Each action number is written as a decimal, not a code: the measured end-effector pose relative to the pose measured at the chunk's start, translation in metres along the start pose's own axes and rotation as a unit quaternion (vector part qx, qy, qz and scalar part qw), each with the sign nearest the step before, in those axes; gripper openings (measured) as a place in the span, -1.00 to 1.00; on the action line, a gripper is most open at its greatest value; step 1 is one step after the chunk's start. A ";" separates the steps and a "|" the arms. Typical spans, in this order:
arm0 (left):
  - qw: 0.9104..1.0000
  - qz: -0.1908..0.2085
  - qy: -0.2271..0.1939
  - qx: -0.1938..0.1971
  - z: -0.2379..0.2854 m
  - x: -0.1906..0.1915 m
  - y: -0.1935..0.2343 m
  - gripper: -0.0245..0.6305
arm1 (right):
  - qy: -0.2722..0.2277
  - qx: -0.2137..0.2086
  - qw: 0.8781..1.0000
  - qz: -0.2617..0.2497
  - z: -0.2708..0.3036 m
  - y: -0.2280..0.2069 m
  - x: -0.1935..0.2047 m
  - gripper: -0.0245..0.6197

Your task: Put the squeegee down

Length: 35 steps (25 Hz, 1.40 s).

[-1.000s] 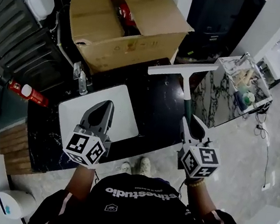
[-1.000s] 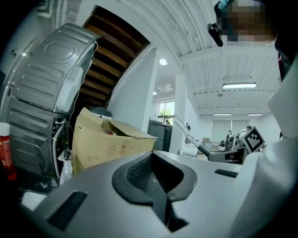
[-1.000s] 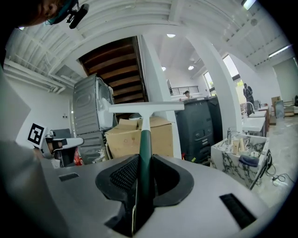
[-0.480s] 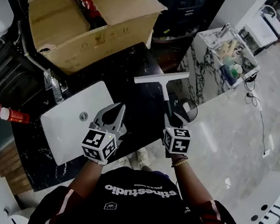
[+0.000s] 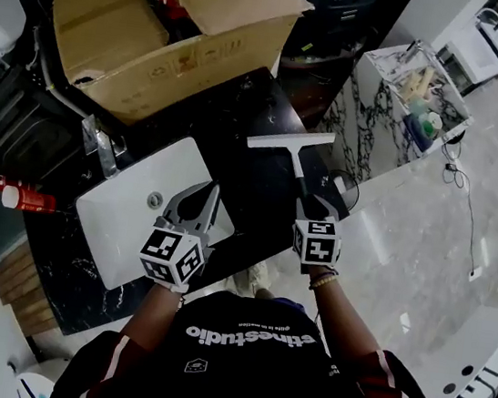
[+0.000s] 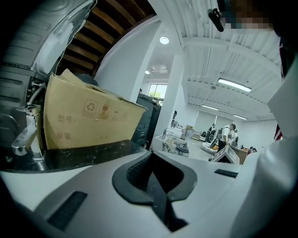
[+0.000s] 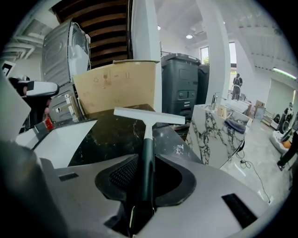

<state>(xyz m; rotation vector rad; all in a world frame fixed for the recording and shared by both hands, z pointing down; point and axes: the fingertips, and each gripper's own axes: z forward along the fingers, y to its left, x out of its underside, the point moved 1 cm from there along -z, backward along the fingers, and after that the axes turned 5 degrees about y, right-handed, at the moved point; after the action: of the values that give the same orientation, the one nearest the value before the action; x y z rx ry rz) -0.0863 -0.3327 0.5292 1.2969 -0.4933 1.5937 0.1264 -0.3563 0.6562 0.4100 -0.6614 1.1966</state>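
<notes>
The squeegee has a white blade and a dark green handle. Its blade lies across the black marble counter and its handle runs back into my right gripper. In the right gripper view the squeegee handle sits between the jaws of the right gripper, which still pinch its near end while they are opening. My left gripper hovers over the white sink, shut with nothing in it. In the left gripper view the left gripper has its jaws meeting along one line.
An open cardboard box stands at the back of the counter. A chrome faucet rises behind the sink and a red bottle lies at the far left. A marble-sided stand with bottles is to the right.
Both grippers have come down towards the counter. The squeegee has dropped with the right gripper, and its blade now rests on the black top.
</notes>
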 end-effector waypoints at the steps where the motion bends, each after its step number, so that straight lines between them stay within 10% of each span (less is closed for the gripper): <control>1: 1.000 -0.002 -0.003 -0.003 -0.003 -0.001 0.003 -0.88 | -0.003 -0.003 1.000 -0.001 0.000 0.001 -0.002 -0.51; 11: 0.995 0.001 -0.072 -0.061 -0.071 -0.048 0.035 -0.88 | -0.152 -0.029 0.988 -0.013 -0.077 0.021 -0.104 -0.49; 21: 0.981 0.036 -0.168 -0.093 -0.165 -0.124 0.047 -0.88 | -0.349 -0.148 0.925 -0.040 -0.209 0.114 -0.204 -0.79; 35: 0.976 0.046 -0.192 -0.097 -0.198 -0.139 0.041 -0.88 | -0.360 -0.179 0.913 -0.077 -0.249 0.155 -0.203 -0.80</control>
<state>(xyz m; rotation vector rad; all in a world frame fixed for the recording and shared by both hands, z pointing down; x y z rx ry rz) -0.2290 -0.2532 0.3457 1.4522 -0.9358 1.3297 0.0000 -0.2973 0.3287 0.5826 -1.4325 0.7268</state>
